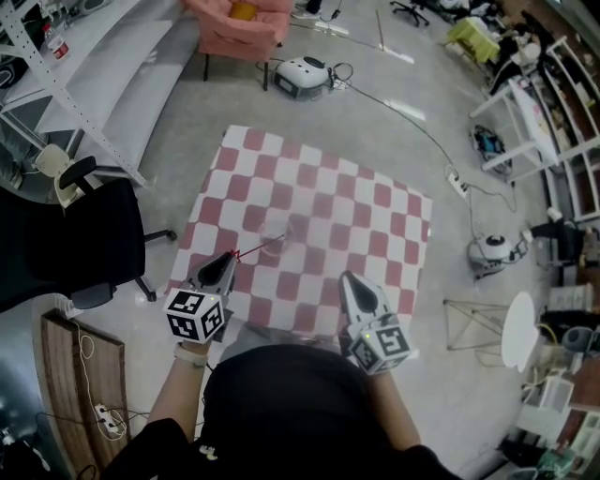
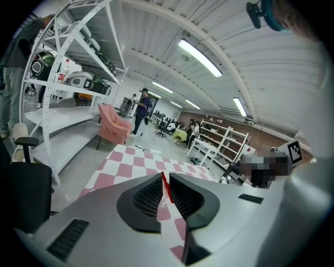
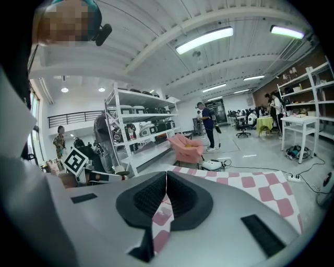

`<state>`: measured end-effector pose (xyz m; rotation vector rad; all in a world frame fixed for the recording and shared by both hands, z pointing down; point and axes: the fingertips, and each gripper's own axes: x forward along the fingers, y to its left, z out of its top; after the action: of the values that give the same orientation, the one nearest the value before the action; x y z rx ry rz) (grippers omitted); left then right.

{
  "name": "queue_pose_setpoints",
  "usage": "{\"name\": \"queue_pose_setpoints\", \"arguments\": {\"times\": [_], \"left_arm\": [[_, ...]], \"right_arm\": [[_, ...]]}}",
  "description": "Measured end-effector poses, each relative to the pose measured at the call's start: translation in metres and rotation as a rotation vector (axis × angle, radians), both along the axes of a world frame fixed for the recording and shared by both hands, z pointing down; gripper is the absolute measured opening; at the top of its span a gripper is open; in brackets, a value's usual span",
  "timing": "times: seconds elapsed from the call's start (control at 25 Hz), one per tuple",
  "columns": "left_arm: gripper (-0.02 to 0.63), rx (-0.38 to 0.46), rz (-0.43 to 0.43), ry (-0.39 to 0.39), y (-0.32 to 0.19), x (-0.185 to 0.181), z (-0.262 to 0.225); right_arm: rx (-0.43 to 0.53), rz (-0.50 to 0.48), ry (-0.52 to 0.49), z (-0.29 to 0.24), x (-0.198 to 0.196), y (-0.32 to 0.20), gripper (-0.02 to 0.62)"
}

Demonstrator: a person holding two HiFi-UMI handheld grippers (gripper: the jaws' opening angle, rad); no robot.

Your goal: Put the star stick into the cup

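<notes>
A thin red star stick [image 1: 258, 248] runs from my left gripper [image 1: 232, 255] toward a clear cup [image 1: 298, 230] that stands on the red-and-white checkered mat [image 1: 375, 216]. Whether its far end is inside the cup I cannot tell. In the left gripper view the stick [image 2: 166, 189] stands in the narrow gap of the left gripper [image 2: 165, 177], leaning on the right jaw. The right gripper [image 1: 347, 277] hovers over the mat's near edge, to the right of the cup. The right gripper view shows the right gripper [image 3: 166, 174] with its jaws together and nothing in them.
A black office chair [image 1: 84, 234] stands left of the mat, with a wooden board [image 1: 80, 375] nearer me. A pink armchair [image 1: 239, 28] and a white floor machine [image 1: 302, 77] stand beyond the mat. A cable, another machine [image 1: 492, 251] and a white stool [image 1: 520, 330] are on the right.
</notes>
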<state>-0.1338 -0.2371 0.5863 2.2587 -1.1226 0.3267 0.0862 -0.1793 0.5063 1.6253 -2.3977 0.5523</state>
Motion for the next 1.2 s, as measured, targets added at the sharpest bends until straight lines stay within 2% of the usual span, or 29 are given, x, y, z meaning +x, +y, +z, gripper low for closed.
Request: {"name": "queue_pose_setpoints", "arguments": {"times": [0.32,0.44,0.64,1.0,1.2], "left_arm": [[0.106,-0.01,0.028,0.003,-0.009,0.015,0.001],[0.153,-0.012,0.035,0.002,-0.012,0.018,0.0],[0.181,0.015,0.008,0.01,-0.013,0.017,-0.014],[0.175,0.11,-0.076,0.009,0.008,0.006,-0.061],[0.105,0.17,-0.112,0.026,0.028,0.0,-0.092]], "right_arm": [[0.003,0.018,-0.003,0.001,0.005,0.0,0.018],[0.007,0.014,-0.005,0.0,0.005,0.0,0.018],[0.029,0.004,-0.022,-0.004,0.005,-0.003,0.018],[0.057,-0.055,-0.044,-0.015,0.005,-0.005,0.018],[0.073,-0.111,-0.051,-0.023,-0.003,-0.003,0.018]]}}
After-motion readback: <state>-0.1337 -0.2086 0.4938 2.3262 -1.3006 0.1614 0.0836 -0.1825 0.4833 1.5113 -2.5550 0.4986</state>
